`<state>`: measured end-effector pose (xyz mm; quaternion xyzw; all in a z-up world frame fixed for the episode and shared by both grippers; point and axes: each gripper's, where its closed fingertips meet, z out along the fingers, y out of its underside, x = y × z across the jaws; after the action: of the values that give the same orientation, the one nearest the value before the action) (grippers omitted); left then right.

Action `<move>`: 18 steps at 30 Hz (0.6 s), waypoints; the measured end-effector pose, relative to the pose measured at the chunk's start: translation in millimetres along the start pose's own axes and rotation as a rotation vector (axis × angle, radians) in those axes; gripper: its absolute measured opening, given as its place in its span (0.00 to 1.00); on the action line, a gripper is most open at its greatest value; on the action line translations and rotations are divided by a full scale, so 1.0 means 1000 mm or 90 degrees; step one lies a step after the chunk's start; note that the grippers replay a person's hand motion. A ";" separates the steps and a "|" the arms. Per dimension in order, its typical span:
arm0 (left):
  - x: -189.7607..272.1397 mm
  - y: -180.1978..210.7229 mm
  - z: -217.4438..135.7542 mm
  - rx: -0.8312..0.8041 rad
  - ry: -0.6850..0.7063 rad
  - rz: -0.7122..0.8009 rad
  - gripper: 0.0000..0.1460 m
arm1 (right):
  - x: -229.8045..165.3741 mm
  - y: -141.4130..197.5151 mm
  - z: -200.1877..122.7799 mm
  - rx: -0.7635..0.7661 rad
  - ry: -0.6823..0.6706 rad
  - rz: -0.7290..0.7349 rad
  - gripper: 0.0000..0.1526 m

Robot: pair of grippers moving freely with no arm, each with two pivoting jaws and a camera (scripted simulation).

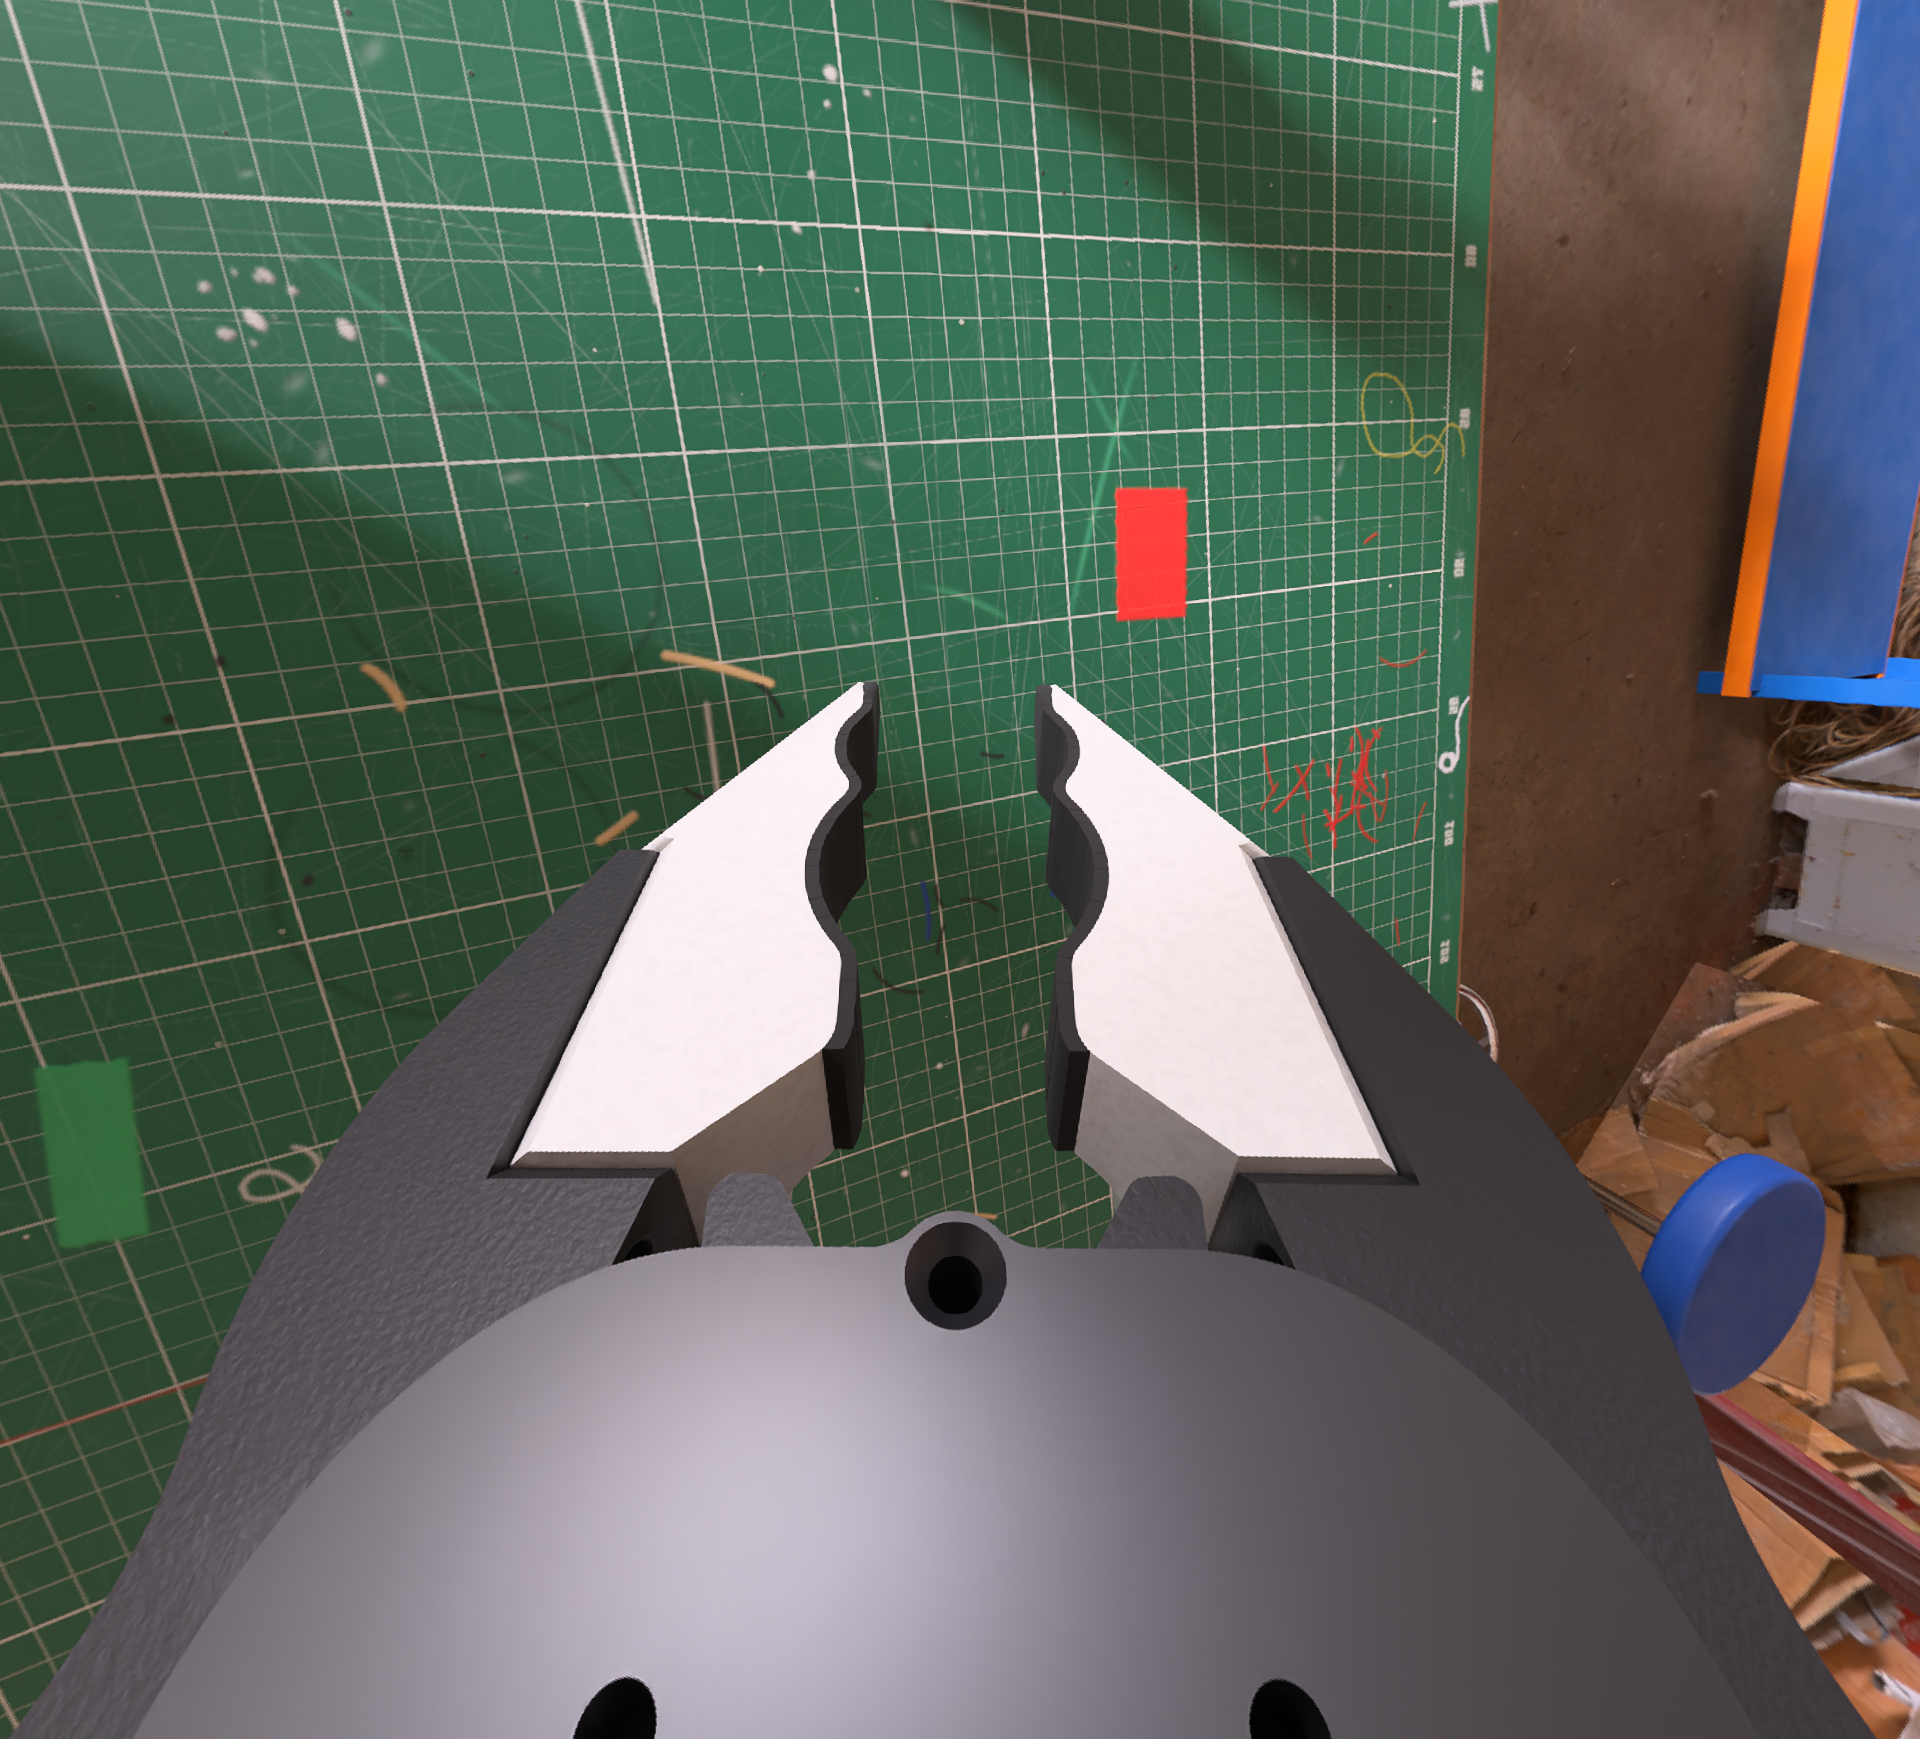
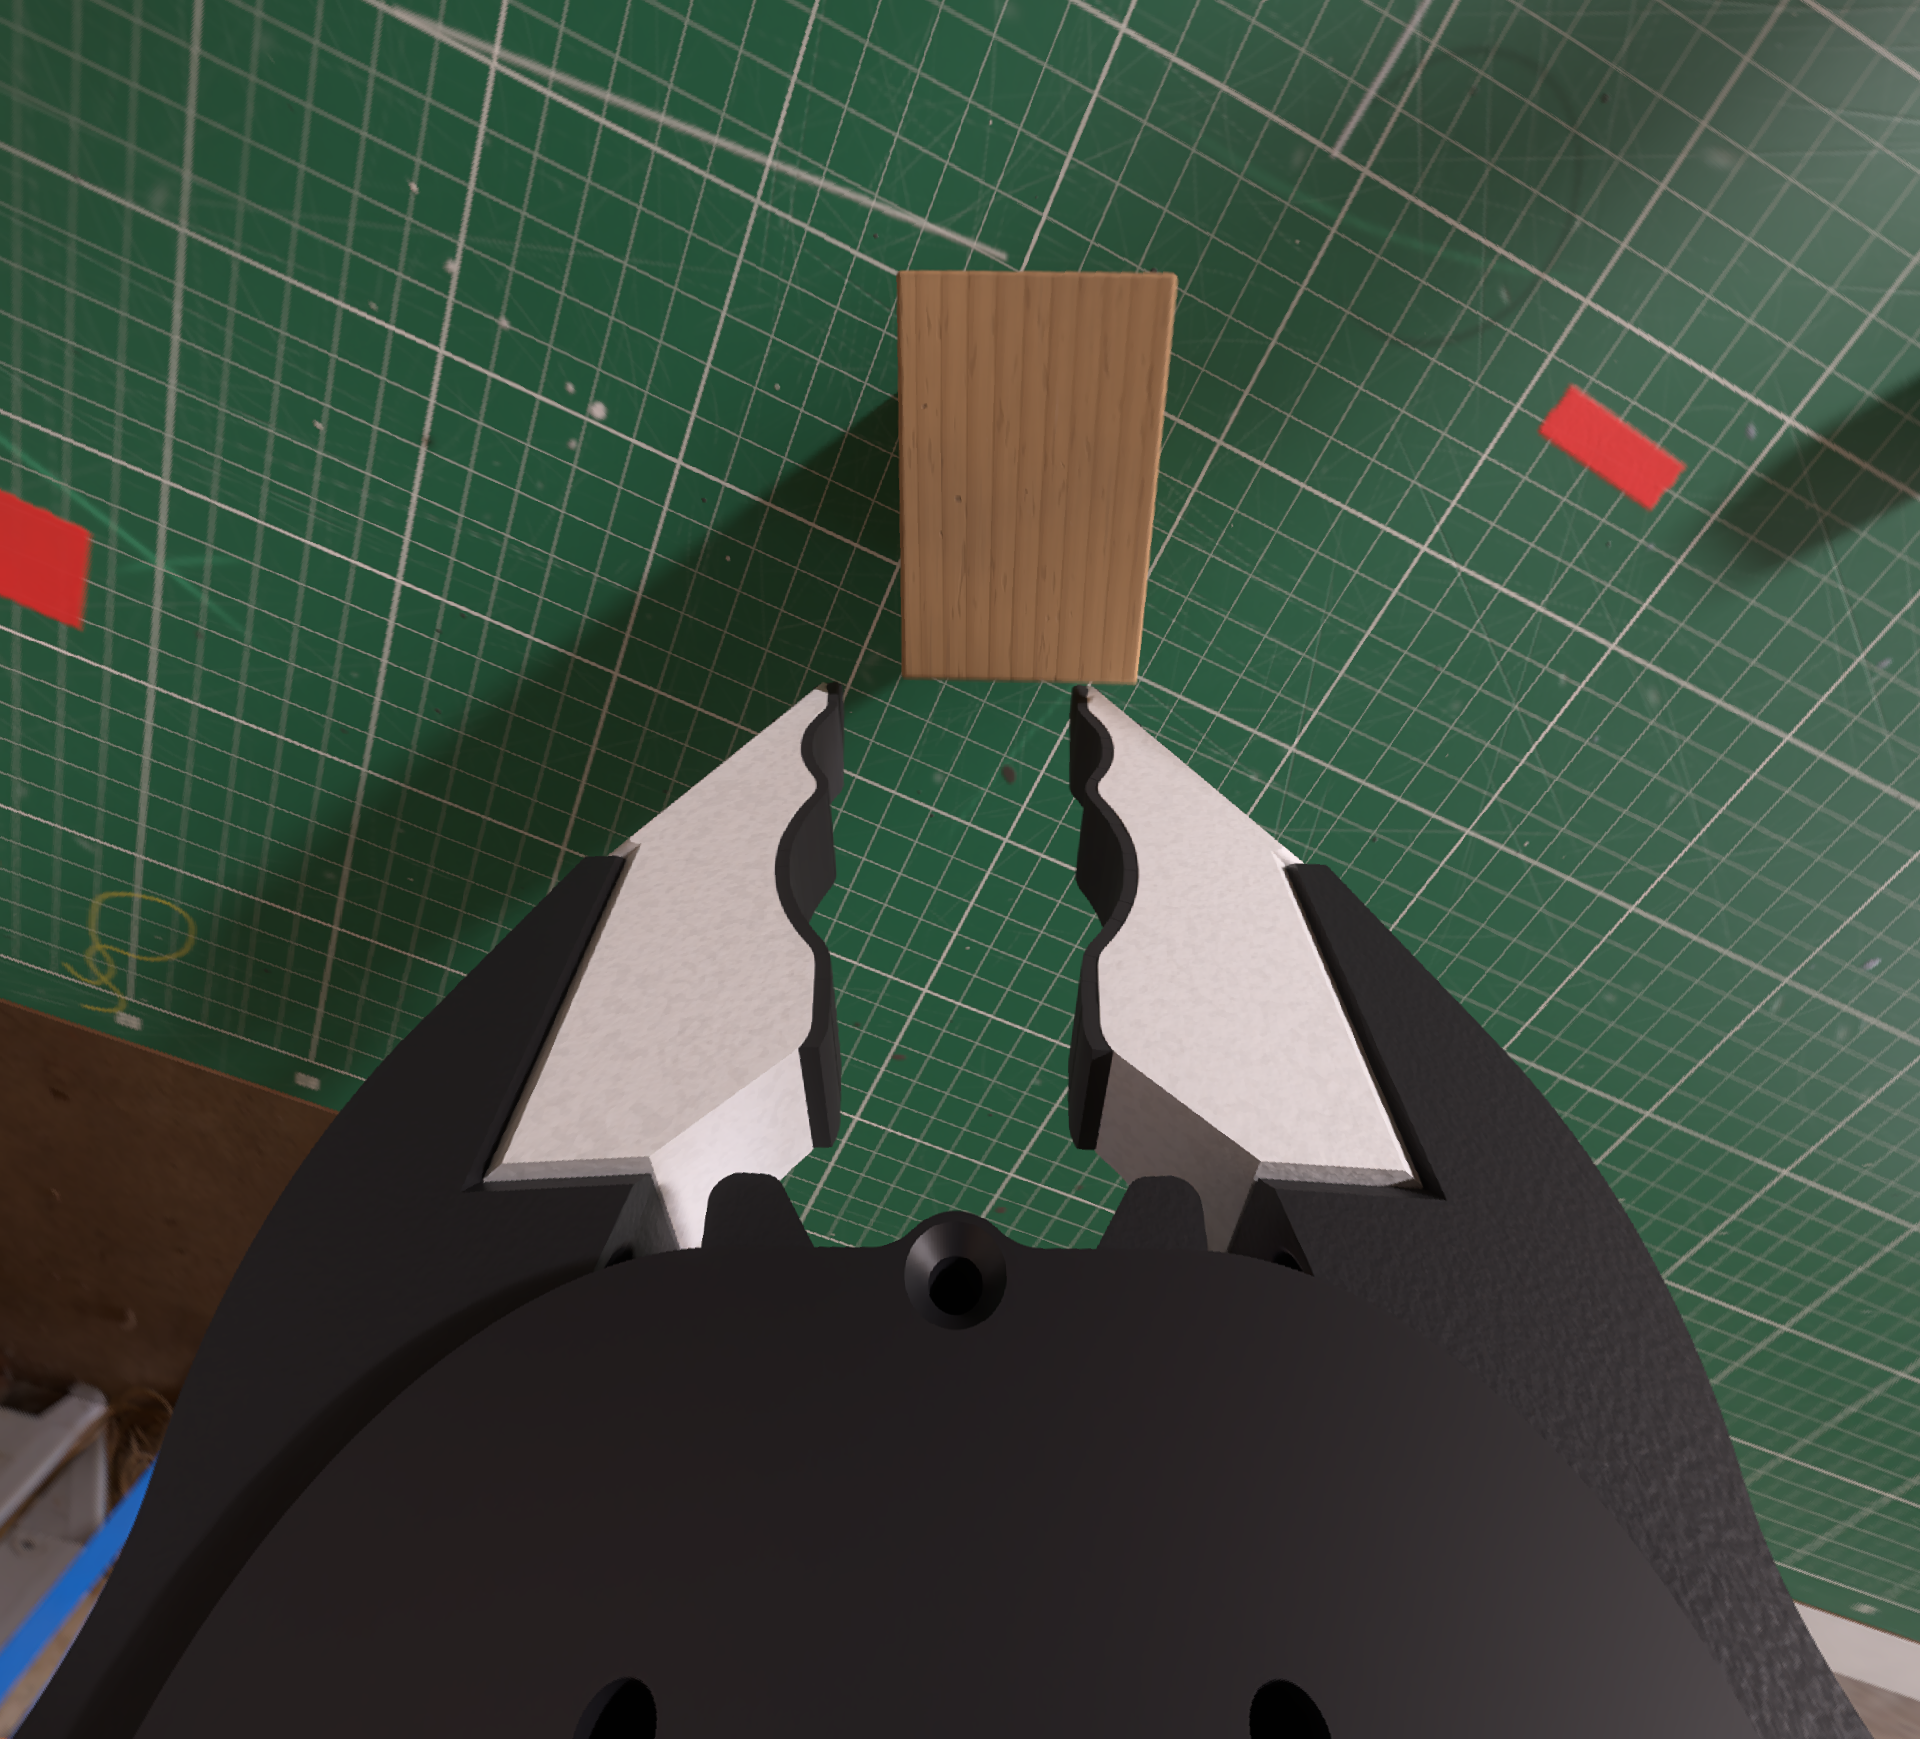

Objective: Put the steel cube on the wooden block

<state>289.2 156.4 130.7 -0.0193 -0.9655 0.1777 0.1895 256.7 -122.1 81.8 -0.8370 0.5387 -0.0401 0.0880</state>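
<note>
Both the left gripper (image 1: pixel 957 692) and right gripper (image 2: pixel 953 692) gape, empty. The wooden block (image 2: pixel 1032 479) lies at twelve o'clock; the steel cube is unseen, so descending now risks grabbing the block.

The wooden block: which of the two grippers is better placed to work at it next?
The right gripper, probably. It is open, with the wooden block just ahead of its fingertips. The left gripper, also open, faces only green mat and a red patch. No steel cube shows in either view.
</note>
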 end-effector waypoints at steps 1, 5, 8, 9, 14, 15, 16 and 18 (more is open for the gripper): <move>0.001 0.000 0.000 0.001 0.002 0.000 0.20 | 0.000 0.001 -0.004 0.012 -0.002 0.013 0.30; 0.004 -0.004 0.001 0.013 0.012 0.010 0.20 | -0.002 -0.003 -0.029 0.096 -0.023 0.112 0.38; 0.007 -0.010 0.001 0.025 0.024 0.027 0.20 | -0.001 -0.019 -0.059 0.201 -0.051 0.211 0.53; 0.008 -0.012 0.001 0.030 0.027 0.035 0.20 | 0.001 -0.024 -0.070 0.230 -0.046 0.233 0.54; 0.009 -0.014 -0.005 0.049 0.050 0.068 0.21 | 0.022 -0.047 -0.112 0.303 0.044 0.319 0.48; 0.009 -0.015 -0.006 0.054 0.056 0.073 0.21 | 0.029 -0.050 -0.116 0.299 0.071 0.324 0.44; 0.010 -0.015 -0.007 0.060 0.061 0.078 0.21 | 0.038 -0.054 -0.120 0.292 0.101 0.325 0.42; 0.010 -0.014 -0.007 0.066 0.063 0.084 0.21 | 0.058 -0.061 -0.123 0.268 0.161 0.325 0.39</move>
<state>282.8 146.4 145.8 -0.0816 -0.9411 0.2385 0.2255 315.2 -163.0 212.2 -0.6274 0.7168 -0.2306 0.1983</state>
